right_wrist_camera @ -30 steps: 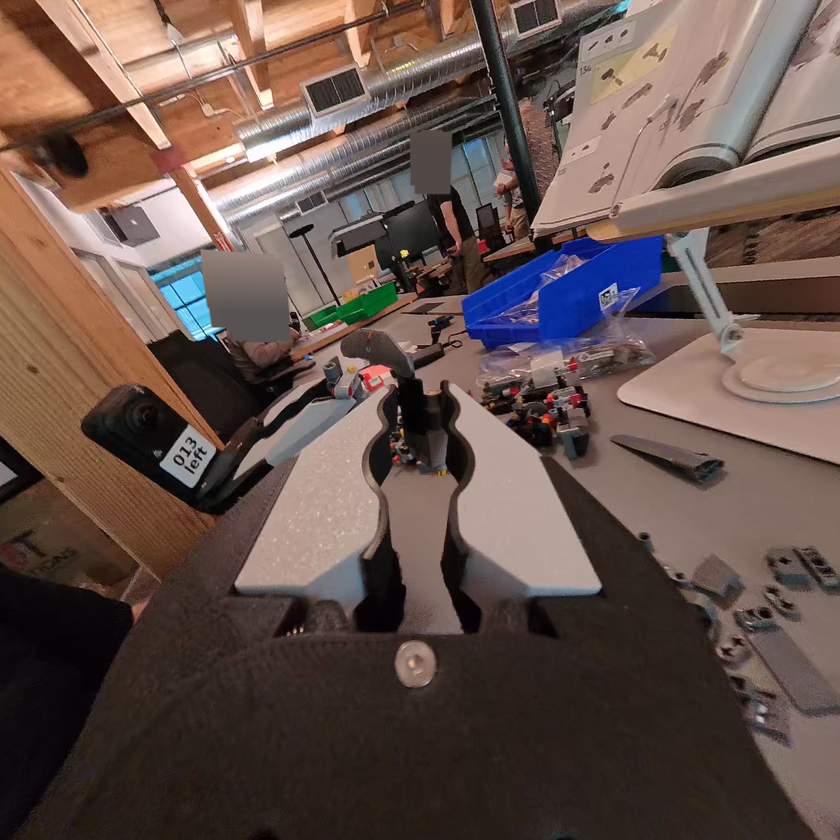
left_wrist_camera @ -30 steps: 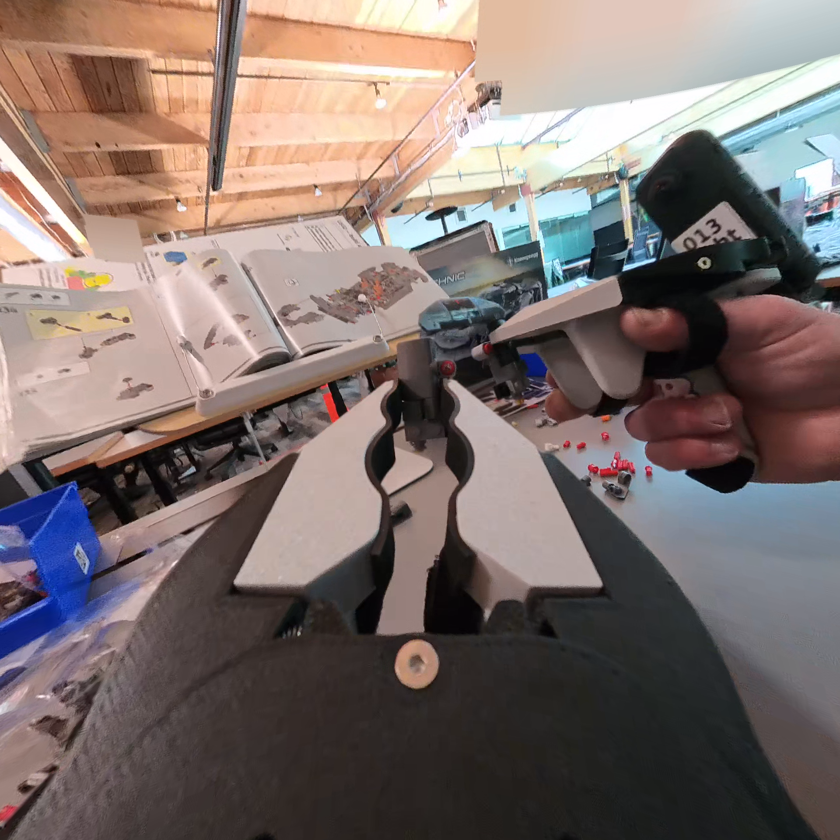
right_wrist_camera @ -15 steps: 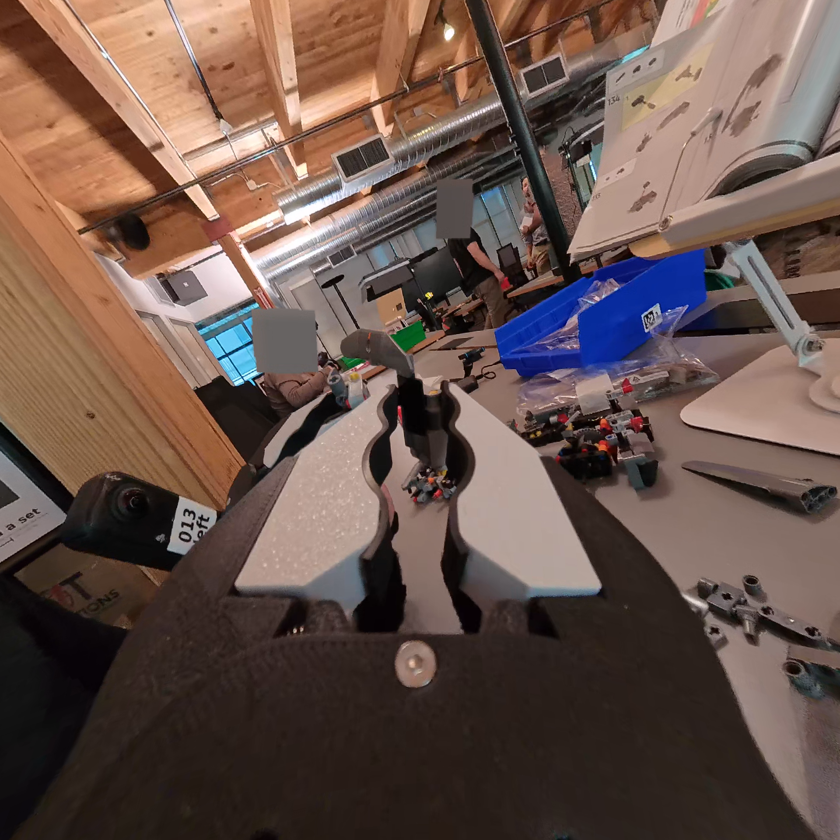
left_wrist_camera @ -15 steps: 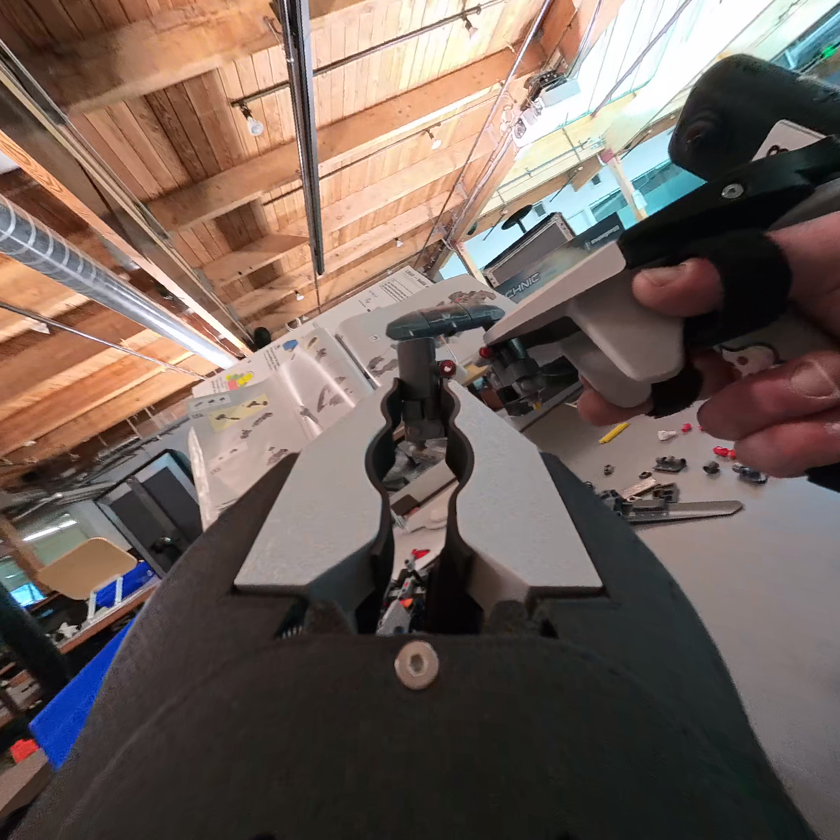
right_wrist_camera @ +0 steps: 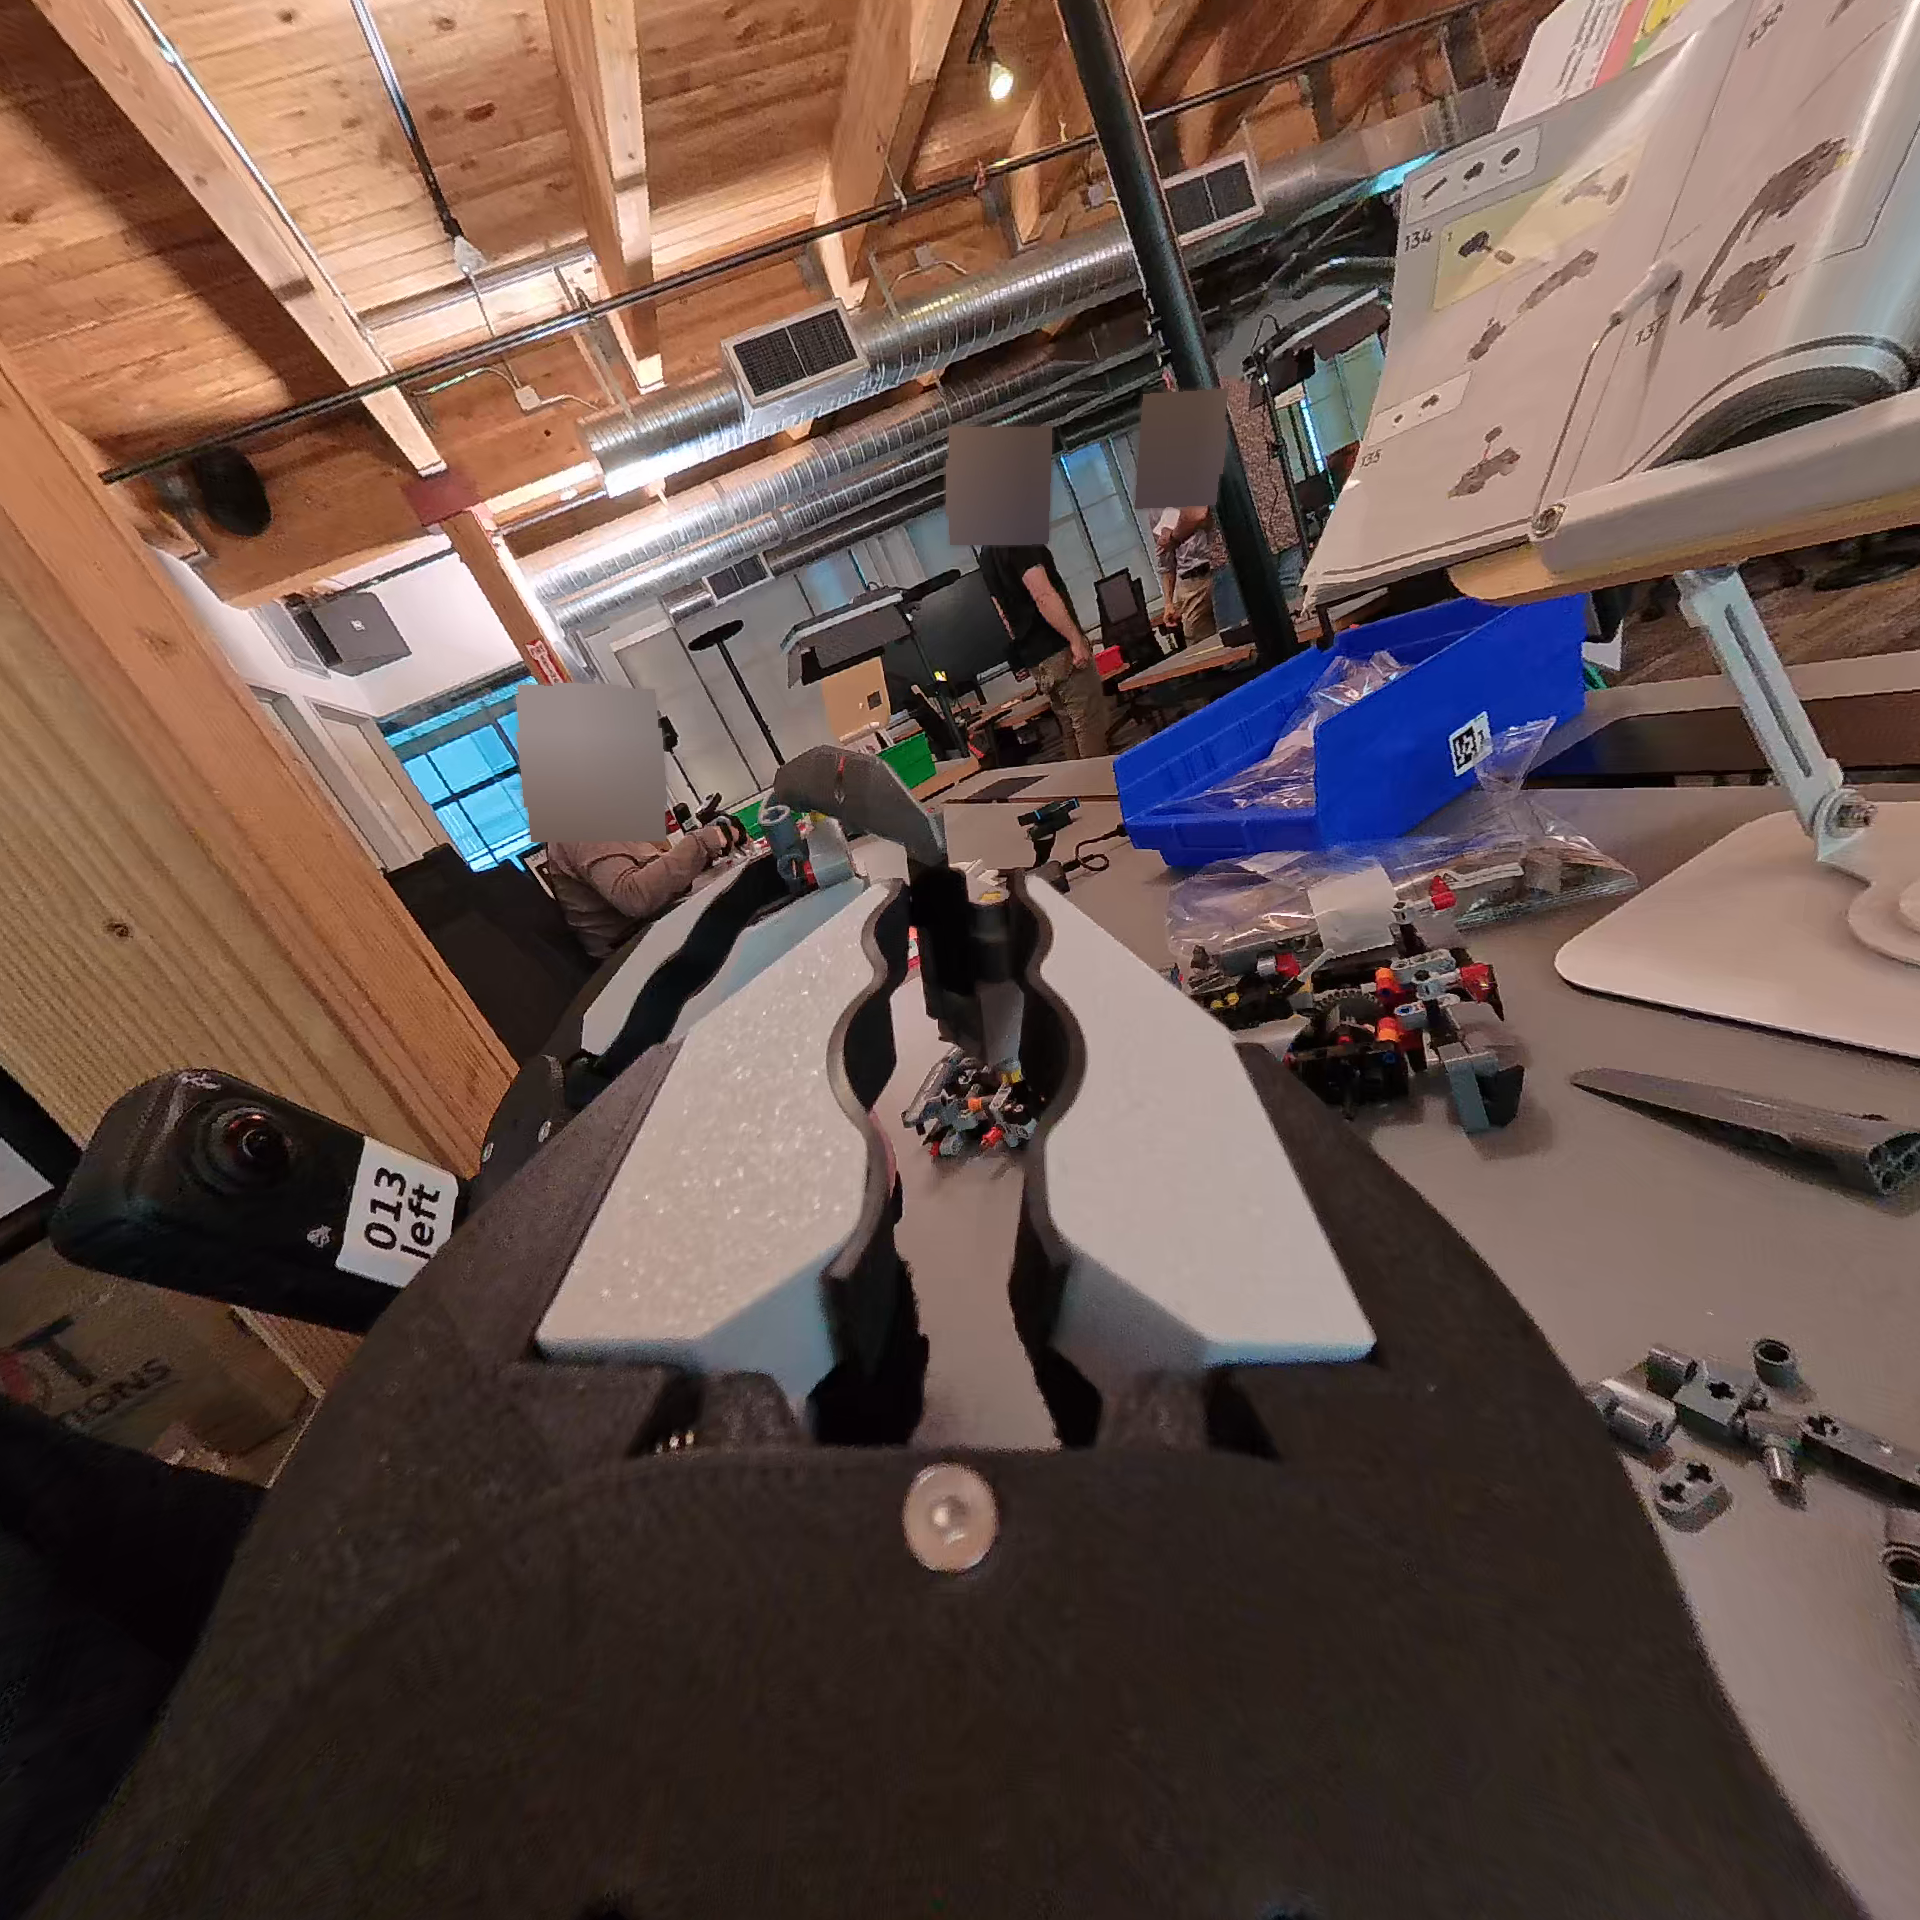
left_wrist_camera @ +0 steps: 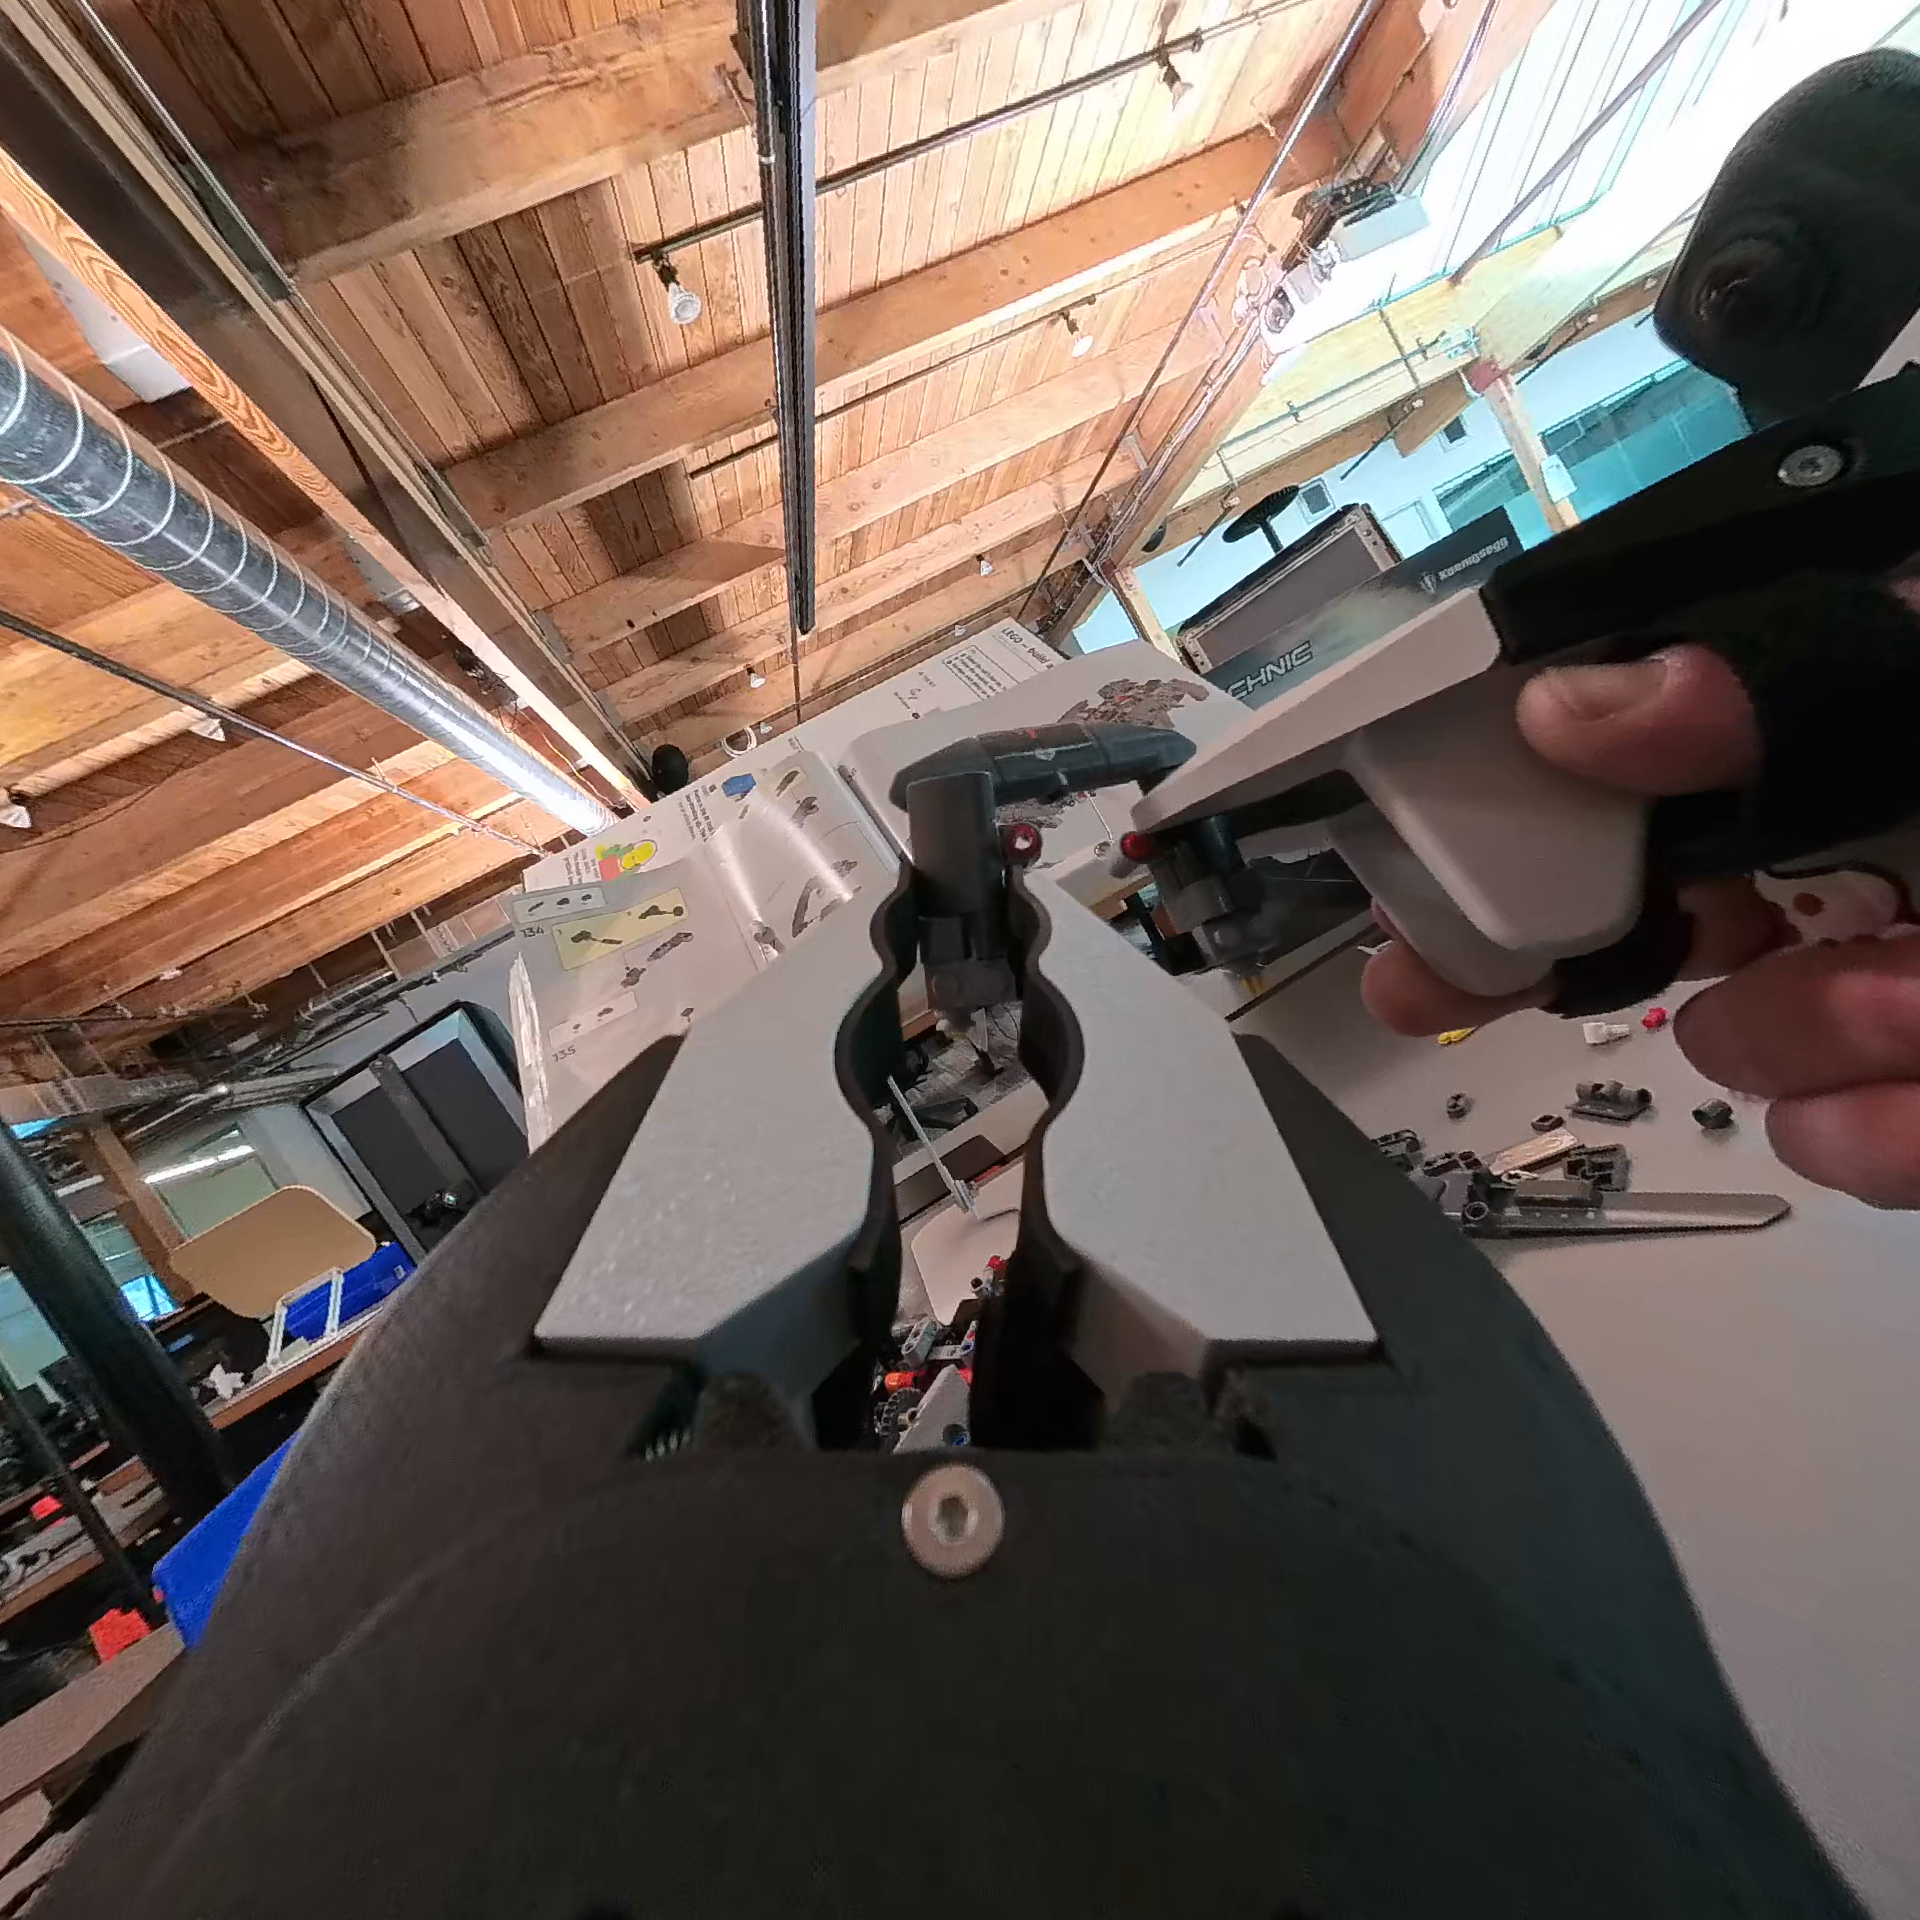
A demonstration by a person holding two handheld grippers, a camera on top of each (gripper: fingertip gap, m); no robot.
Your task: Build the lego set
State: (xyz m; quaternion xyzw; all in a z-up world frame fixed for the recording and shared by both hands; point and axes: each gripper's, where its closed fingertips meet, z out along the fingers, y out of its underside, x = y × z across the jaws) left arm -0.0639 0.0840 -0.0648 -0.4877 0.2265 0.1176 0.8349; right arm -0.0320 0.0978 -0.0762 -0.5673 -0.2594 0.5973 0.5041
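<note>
Two grippers share one dark grey brick-built assembly [left_wrist_camera: 1039, 750], lifted clear above the grey table [left_wrist_camera: 1662, 1455], whose near stretch lies bare. Behind it an instruction booklet [right_wrist_camera: 1662, 260] leans on a white stand [right_wrist_camera: 1766, 935], beside a blue bin [right_wrist_camera: 1403, 748]. Left gripper [left_wrist_camera: 961, 914] clamps the assembly's upright end; right gripper [right_wrist_camera: 961, 935] clamps the other end. Loose grey pieces [right_wrist_camera: 1714, 1403] lie scattered rightward.

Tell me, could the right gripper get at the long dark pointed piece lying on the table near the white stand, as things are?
Probably not yet. The path to the long dark pointed piece looks clear, but the right gripper is already shut on a dark grey toy assembly, which the left gripper also grips.
</note>
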